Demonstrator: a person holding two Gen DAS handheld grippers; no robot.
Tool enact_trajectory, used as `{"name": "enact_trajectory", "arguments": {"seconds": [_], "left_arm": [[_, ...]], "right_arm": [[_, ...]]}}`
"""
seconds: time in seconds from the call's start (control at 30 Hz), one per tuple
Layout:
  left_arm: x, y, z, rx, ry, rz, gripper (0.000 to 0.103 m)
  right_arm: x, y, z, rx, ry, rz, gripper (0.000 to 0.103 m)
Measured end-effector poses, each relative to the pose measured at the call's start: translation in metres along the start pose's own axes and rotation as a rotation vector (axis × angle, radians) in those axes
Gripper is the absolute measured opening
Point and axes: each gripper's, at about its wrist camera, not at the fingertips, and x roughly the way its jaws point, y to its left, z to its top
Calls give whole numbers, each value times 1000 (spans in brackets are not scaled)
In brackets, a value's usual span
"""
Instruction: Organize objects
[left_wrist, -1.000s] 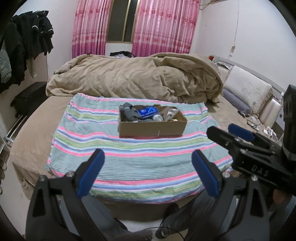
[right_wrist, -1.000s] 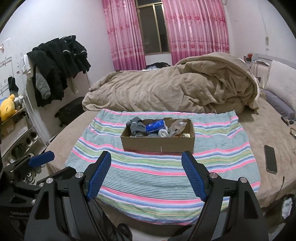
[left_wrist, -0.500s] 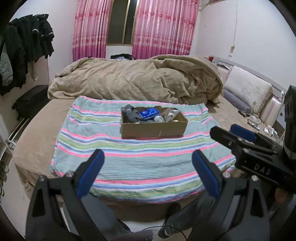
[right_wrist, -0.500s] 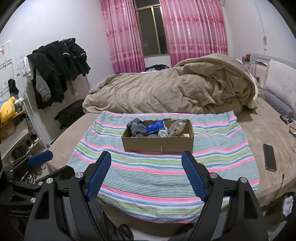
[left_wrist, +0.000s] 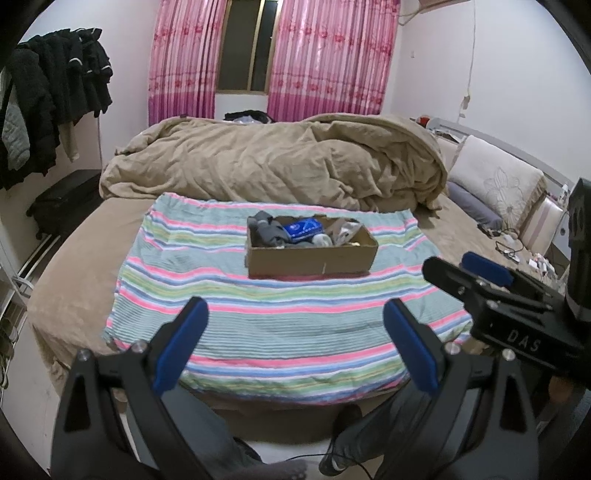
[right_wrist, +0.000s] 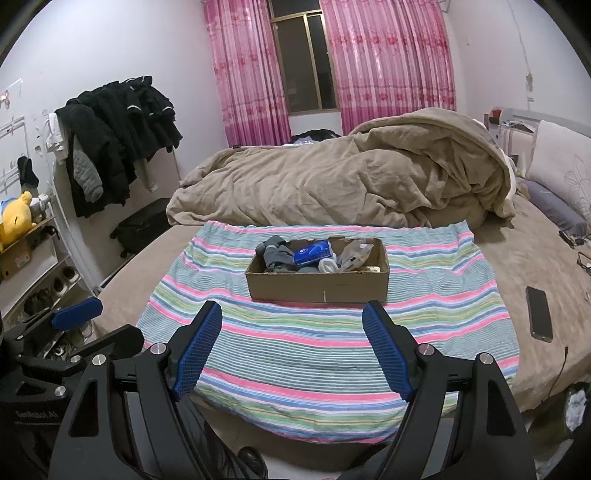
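A brown cardboard box (left_wrist: 312, 258) (right_wrist: 317, 284) sits on a striped cloth (left_wrist: 258, 325) (right_wrist: 314, 343) on the bed. It holds grey socks (left_wrist: 264, 230) (right_wrist: 275, 254), a blue packet (left_wrist: 304, 229) (right_wrist: 313, 253), a white roll (right_wrist: 327, 265) and a clear bag (right_wrist: 356, 251). My left gripper (left_wrist: 295, 347) is open and empty, well short of the box above the bed's near edge. My right gripper (right_wrist: 293, 347) is open and empty, also short of the box. The right gripper shows at the right of the left wrist view (left_wrist: 476, 273).
A tan duvet (left_wrist: 280, 162) (right_wrist: 351, 177) is heaped behind the cloth. Pillows (left_wrist: 495, 188) lie at the right. A black phone (right_wrist: 538, 312) lies on the bed right of the cloth. Dark clothes (right_wrist: 118, 129) hang at the left over a suitcase (right_wrist: 142, 225).
Both grippers have drawn back a little from the bed and risen slightly; the box looks smaller and farther. Both stay open and empty.
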Motion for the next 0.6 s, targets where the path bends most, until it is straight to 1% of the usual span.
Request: {"name": "enact_trajectory", "arguments": {"seconds": [0.13, 0.37, 0.6], "left_arm": [[0, 1, -1, 0, -2, 1, 97], [-1, 5, -3, -15, -11, 3, 97], [0, 6, -6, -9, -4, -2, 97]], "right_arm": [[-2, 0, -1, 4, -8, -2, 81], [0, -2, -6, 3, 0, -2, 81], [1, -1, -12, 3, 6, -2, 81]]}}
